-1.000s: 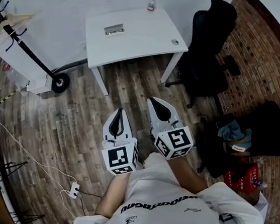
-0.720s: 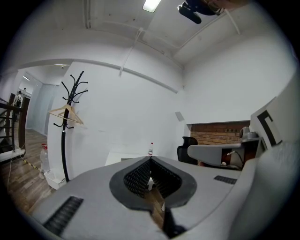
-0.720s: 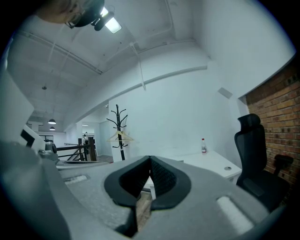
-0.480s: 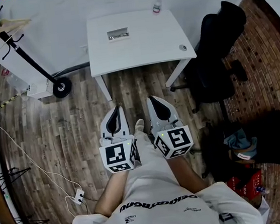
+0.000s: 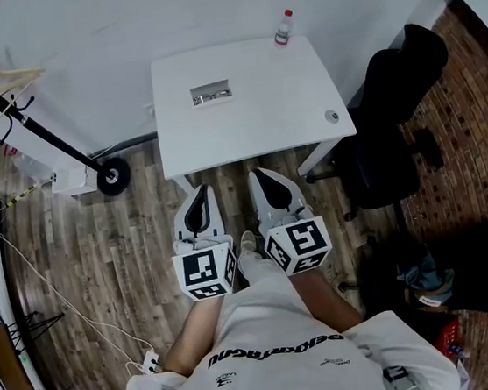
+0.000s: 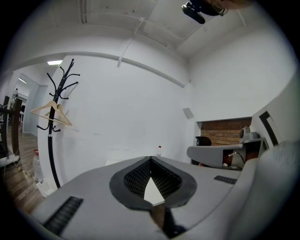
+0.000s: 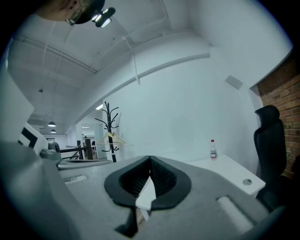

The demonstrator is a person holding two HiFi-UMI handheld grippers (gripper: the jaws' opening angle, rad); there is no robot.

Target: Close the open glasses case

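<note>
While we stand just short of the white table, both grippers are held side by side over the wooden floor, pointing at the table's near edge. Left gripper: jaws pressed together at the tips, nothing between them. Right gripper: the same, closed and empty. Glasses case lies on the tabletop, well apart from both grippers; too small to judge its lid. Bottle stands at the far right corner
</note>
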